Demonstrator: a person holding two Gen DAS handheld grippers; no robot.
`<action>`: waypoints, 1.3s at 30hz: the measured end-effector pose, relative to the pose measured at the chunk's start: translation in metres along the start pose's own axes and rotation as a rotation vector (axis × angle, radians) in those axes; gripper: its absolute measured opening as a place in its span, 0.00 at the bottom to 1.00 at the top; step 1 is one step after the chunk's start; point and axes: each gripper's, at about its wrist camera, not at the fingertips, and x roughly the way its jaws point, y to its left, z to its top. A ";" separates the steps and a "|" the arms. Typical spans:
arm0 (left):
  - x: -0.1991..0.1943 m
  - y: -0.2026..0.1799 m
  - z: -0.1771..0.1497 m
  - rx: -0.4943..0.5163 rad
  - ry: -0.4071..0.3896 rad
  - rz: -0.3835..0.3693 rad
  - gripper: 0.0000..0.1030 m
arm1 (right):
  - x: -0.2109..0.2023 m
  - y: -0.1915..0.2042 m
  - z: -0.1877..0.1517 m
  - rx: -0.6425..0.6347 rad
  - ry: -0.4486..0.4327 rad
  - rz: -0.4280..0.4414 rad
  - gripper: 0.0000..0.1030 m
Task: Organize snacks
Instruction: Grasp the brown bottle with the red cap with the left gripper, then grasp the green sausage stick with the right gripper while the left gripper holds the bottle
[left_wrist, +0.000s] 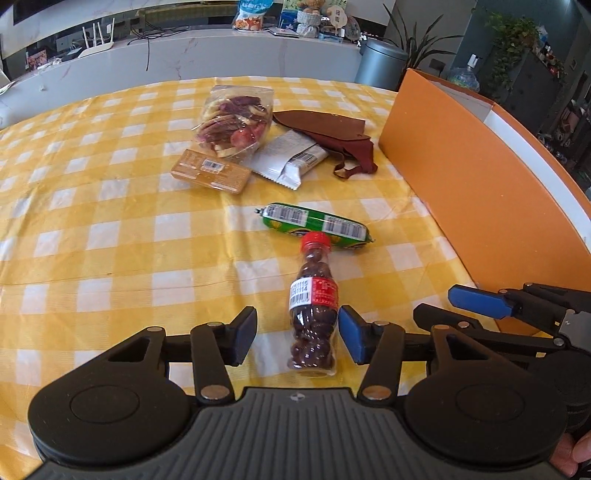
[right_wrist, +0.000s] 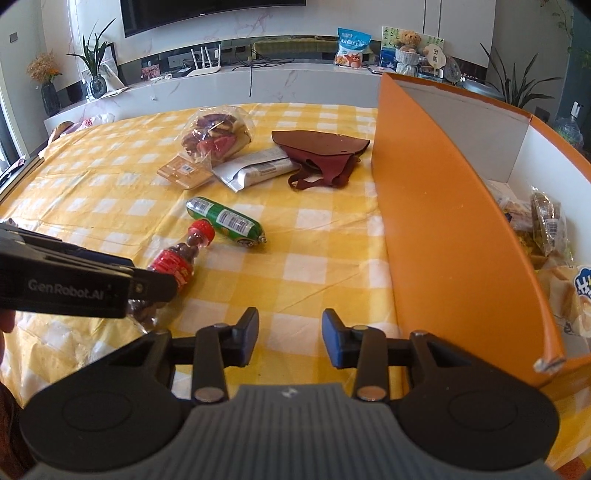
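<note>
Bottle lies on the table, cap touching the sausage, near the orange box where snacks go. Left gripper is spread around its lower part, one pad close, not yet pinching. Right gripper hangs beside, partly spread, holding nothing, probably waiting its turn.

A brown pouch lies on the checked tablecloth.

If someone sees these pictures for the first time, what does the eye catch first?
First, the yellow-and-white checked tablecloth covering the whole table. Then the tall orange cardboard box standing at its right side, and the small red-capped plastic bottle of brown candies lying between the left gripper's blue pads.
</note>
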 end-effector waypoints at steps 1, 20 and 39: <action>0.002 0.000 0.000 0.001 0.007 0.008 0.59 | 0.001 0.000 0.000 0.004 0.002 0.002 0.36; 0.022 -0.035 0.000 0.211 -0.055 0.104 0.41 | 0.009 0.003 0.001 -0.016 0.022 0.003 0.37; -0.014 0.023 0.005 -0.022 -0.102 0.116 0.34 | 0.044 0.030 0.054 -0.240 -0.098 0.038 0.47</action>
